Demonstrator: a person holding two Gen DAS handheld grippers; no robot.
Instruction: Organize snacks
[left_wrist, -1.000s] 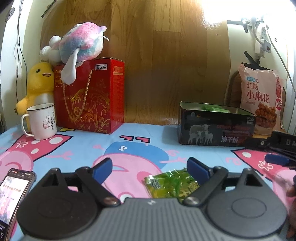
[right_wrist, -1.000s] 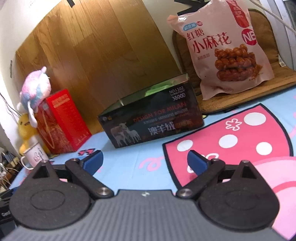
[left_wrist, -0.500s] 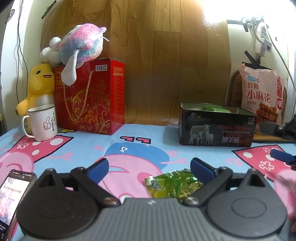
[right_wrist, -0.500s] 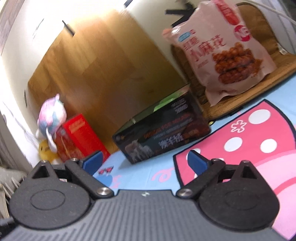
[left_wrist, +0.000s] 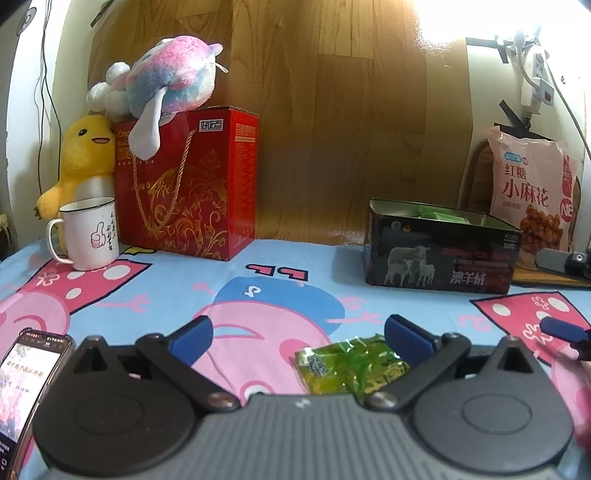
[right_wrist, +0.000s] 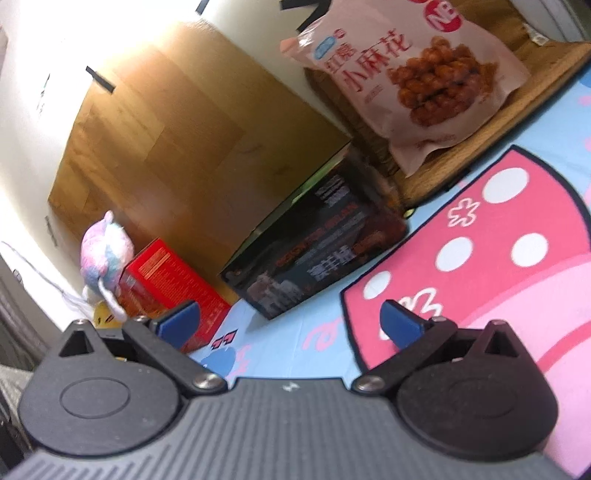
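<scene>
A: Left to right, left wrist view: phone (left_wrist: 26, 373) at the near left edge; white mug (left_wrist: 90, 232) beyond it, in front of the yellow duck plush (left_wrist: 83, 162); red gift box (left_wrist: 192, 184) with pastel plush (left_wrist: 166, 85) on top.

B: Left gripper (left_wrist: 297, 334)?

A: Fingers spread wide, nothing held. Green snack packet (left_wrist: 349, 365) flat on the cartoon sheet (left_wrist: 155, 291), close in front of the gripper body and nearer its right-hand finger. Contact between that finger and the packet: cannot tell.

B: Further right?

A: Black tin (left_wrist: 441, 251) open, standing on the sheet; green wrappers visible inside. Pink snack bag (left_wrist: 532, 195) upright behind the tin, leaning on a brown mat.

B: Right gripper (right_wrist: 290, 319)?

A: Fingers spread, empty. Camera tilted, view motion-blurred. Tin and bag ahead, well apart from the fingertips.

B: Progress?

A: Judged partly complete: some green packets already in the tin. Remaining: at least the one loose packet on the sheet. Pink bag likely too large for the tin; intended place unknown. Next step, as a judgement: close left fingers on the packet, carry to the tin.
</scene>
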